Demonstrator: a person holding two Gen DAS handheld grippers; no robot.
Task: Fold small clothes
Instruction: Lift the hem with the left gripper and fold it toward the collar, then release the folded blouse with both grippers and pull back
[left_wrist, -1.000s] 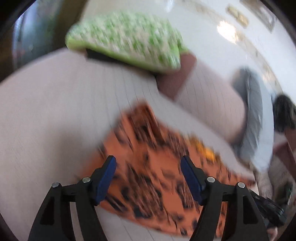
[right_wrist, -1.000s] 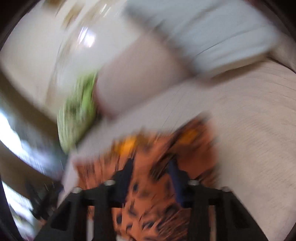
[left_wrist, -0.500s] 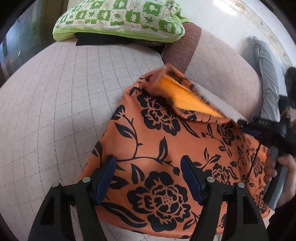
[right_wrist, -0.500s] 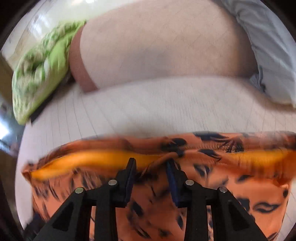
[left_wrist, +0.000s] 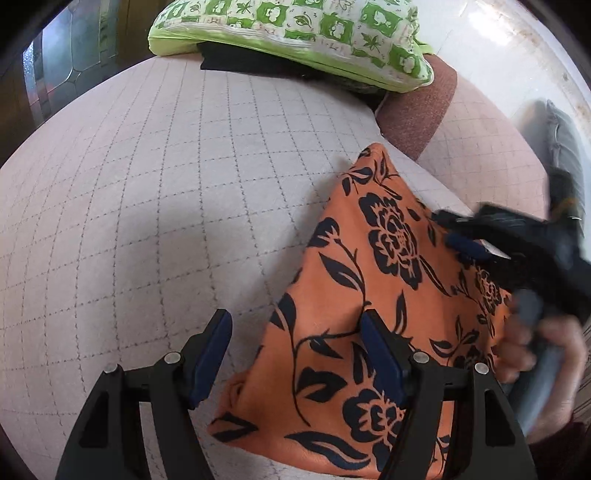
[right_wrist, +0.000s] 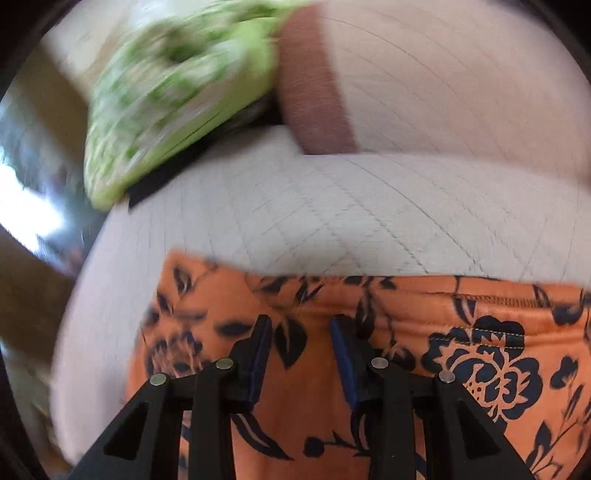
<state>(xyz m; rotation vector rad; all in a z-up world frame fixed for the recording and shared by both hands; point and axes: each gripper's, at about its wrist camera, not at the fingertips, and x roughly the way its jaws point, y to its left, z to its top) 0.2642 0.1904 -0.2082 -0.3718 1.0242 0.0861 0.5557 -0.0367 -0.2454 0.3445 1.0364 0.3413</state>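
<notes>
A: Left gripper (left_wrist: 295, 354)?
B: Spread wide, nothing gripped. Hung low at 6 o'clock over the sofa (left_wrist: 147, 184). One pad over bare quilting, the other over the cloth (left_wrist: 369, 295) edge.

A: Cloth?
B: Orange with black flowers. Lay flat on the seat, 4 to 5 o'clock in left view, tapering to a corner near 1 o'clock by the brown strip (left_wrist: 417, 110). In right view filled the lower half, stitched hem running across around the middle.

A: Right gripper (right_wrist: 301, 354)?
B: Parted, narrower gap than the left. Nothing pinched between the pads as far as seen. Sat directly above the cloth near the hem. Touching fabric or not, couldn't tell. Seen also from left view at 3 o'clock, blurred, hand (left_wrist: 543, 354) wrapped round its handle at 4 o'clock.

A: Background?
B: Green patterned pillow (left_wrist: 295, 33) at 12 o'clock in left view, resting on something black (left_wrist: 236, 62). Same pillow at 10 o'clock in right view, smeared. Grey cushion (left_wrist: 565, 147) at 2 o'clock, against the backrest.
</notes>
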